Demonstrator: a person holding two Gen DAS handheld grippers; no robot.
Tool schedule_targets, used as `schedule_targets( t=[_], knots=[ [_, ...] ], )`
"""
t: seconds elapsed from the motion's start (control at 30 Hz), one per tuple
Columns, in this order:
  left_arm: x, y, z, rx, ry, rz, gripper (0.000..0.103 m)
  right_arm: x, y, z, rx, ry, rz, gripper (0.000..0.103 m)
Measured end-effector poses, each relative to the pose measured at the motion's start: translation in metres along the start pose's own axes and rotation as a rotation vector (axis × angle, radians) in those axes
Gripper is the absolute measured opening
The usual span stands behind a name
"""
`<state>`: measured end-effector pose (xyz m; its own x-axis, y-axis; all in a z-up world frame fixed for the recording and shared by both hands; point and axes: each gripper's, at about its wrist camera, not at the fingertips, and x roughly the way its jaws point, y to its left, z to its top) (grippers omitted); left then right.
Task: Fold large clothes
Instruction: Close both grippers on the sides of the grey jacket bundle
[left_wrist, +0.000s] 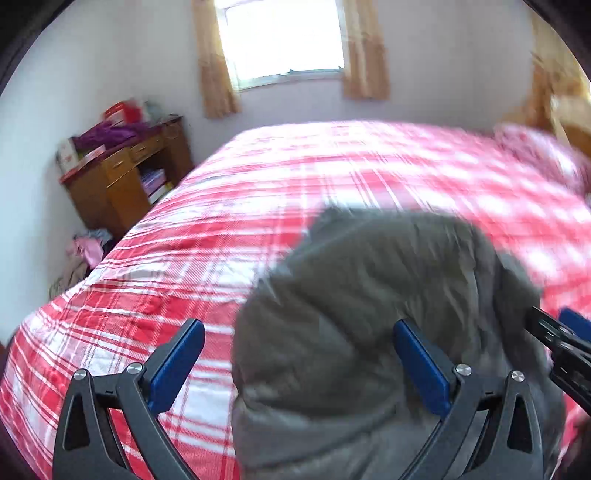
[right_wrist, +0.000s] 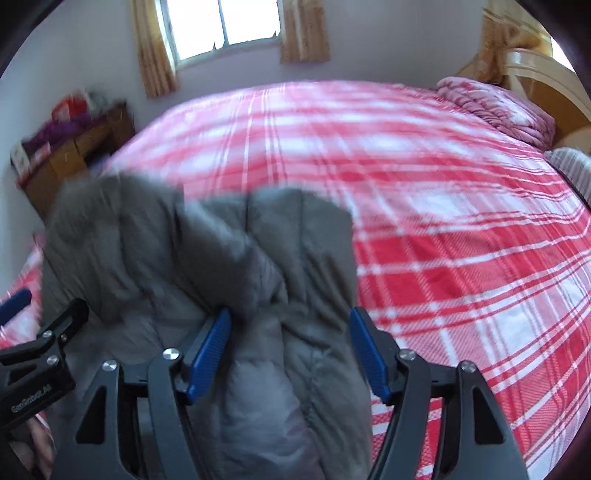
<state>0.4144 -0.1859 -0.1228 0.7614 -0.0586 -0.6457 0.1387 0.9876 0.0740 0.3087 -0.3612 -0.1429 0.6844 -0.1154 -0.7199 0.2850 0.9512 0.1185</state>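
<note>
We are over a bed (left_wrist: 155, 280) covered in a red and white plaid sheet, and the thing we are folding, a grey quilted jacket (left_wrist: 369, 314), lies bunched up on the near part of it, a little blurred in both views. In the left wrist view our left gripper (left_wrist: 299, 362) has its blue pads (left_wrist: 177, 365) standing wide apart; one pad is over the bare plaid and the other sits against the padded grey cloth, so nothing is clamped between them. At the right edge of that view we see the tip of our right gripper (left_wrist: 561, 343), just beside the jacket. In the right wrist view the right gripper (right_wrist: 290, 350) has a thick fold of the grey jacket (right_wrist: 207, 258) lying between its blue pads (right_wrist: 208, 354); the jaws stand apart on either side of the fold, and we cannot tell whether the pads touch the cloth. Against the far wall we can make out a window (right_wrist: 221, 26) with tan curtains (right_wrist: 155, 51), a wooden cabinet (left_wrist: 125, 177) with purple cloth heaped on top, and a pink quilt (right_wrist: 495, 107) piled at the head of the bed.
</note>
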Motion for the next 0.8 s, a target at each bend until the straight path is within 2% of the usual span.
schedule_targets(
  t=[0.07, 0.13, 0.23, 0.3, 0.47, 0.8],
  knots=[
    [0.020, -0.002, 0.001, -0.007, 0.058, 0.011, 0.102, -0.015, 0.004, 0.013, 0.025, -0.058, 0.008, 0.070],
    [0.039, -0.004, -0.007, 0.001, 0.103, 0.027, 0.102, -0.009, 0.013, 0.019, -0.009, -0.064, -0.016, 0.070],
    [0.039, -0.007, -0.012, -0.013, 0.094, -0.014, 0.102, 0.023, 0.014, 0.009, -0.021, 0.005, -0.031, 0.070],
    [0.043, -0.011, -0.014, -0.001, 0.097, -0.016, 0.102, 0.035, 0.011, 0.002, -0.018, 0.020, -0.028, 0.071],
    [0.053, -0.016, -0.022, -0.025, 0.108, -0.042, 0.102, 0.042, -0.003, -0.005, 0.025, 0.034, 0.002, 0.075],
    [0.059, -0.026, -0.026, 0.000, 0.104, -0.009, 0.102, 0.051, -0.004, -0.009, 0.037, 0.050, 0.009, 0.077]
  ],
)
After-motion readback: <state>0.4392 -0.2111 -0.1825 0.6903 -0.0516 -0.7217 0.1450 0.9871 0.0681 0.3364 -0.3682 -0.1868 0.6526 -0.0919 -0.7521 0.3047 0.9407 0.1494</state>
